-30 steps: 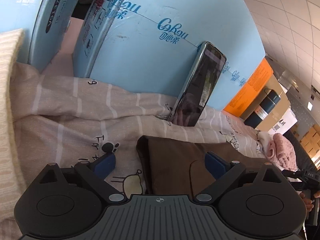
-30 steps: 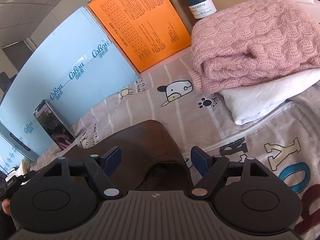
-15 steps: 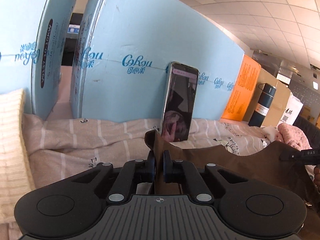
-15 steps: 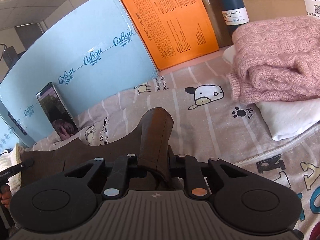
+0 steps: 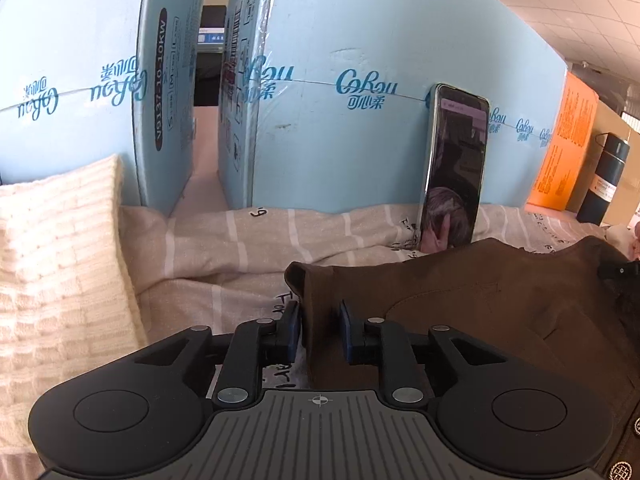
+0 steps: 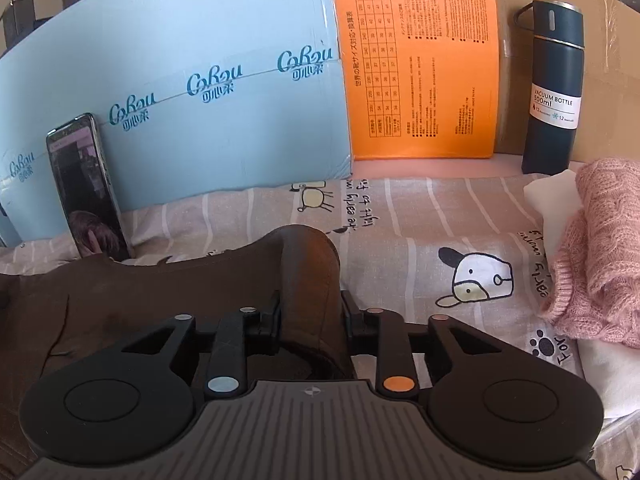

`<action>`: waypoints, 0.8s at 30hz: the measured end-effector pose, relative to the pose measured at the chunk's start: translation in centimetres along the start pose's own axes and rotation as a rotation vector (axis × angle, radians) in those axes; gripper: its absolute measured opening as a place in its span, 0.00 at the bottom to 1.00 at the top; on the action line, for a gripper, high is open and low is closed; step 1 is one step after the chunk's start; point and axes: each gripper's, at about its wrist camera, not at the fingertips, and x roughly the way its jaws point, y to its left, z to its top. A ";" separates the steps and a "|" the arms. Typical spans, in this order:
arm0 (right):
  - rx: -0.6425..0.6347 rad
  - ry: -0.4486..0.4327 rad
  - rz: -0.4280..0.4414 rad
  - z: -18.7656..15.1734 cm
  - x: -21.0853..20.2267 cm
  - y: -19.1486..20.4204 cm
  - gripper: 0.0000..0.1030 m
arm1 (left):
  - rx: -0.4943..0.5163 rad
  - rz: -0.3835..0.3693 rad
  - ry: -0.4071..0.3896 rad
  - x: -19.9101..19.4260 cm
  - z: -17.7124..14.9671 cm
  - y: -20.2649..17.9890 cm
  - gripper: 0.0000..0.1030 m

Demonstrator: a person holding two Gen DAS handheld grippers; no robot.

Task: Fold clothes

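A brown garment (image 5: 480, 304) lies stretched across the pink striped bedsheet (image 5: 240, 248). My left gripper (image 5: 319, 330) is shut on the garment's left corner. My right gripper (image 6: 310, 316) is shut on the garment's right corner (image 6: 308, 264), which bulges up between the fingers. The cloth spans between the two grippers in both views; its lower part is hidden behind the gripper bodies.
Light blue boxes (image 5: 340, 120) and an orange box (image 6: 416, 60) line the back. A phone (image 5: 454, 168) leans against the blue box. A dark vacuum bottle (image 6: 554, 88) stands right. A pink sweater (image 6: 600, 248) on white cloth lies right; a cream knit (image 5: 52, 260) lies left.
Both grippers were open over the garment a second ago, then shut on its corners. Since then the garment has been pulled taut between them and brought lower over the sheet.
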 end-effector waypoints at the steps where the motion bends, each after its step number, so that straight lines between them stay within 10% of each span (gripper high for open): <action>1: 0.002 -0.004 -0.009 0.0 -0.1 -0.2 0.46 | 0.001 0.002 -0.001 -0.3 0.0 0.1 0.30; 5: 0.001 -0.066 -0.039 0.3 -1.3 -0.5 0.67 | 0.046 -0.041 0.012 -2.3 -0.3 -0.7 0.57; 11: -0.093 0.003 -0.176 -0.1 0.3 -0.8 0.70 | 0.077 -0.109 -0.008 -8.2 -3.6 -1.2 0.59; 24: -0.083 -0.185 -0.029 -2.4 -9.0 -0.1 0.76 | 0.125 -0.355 0.019 -15.8 -11.2 -3.1 0.64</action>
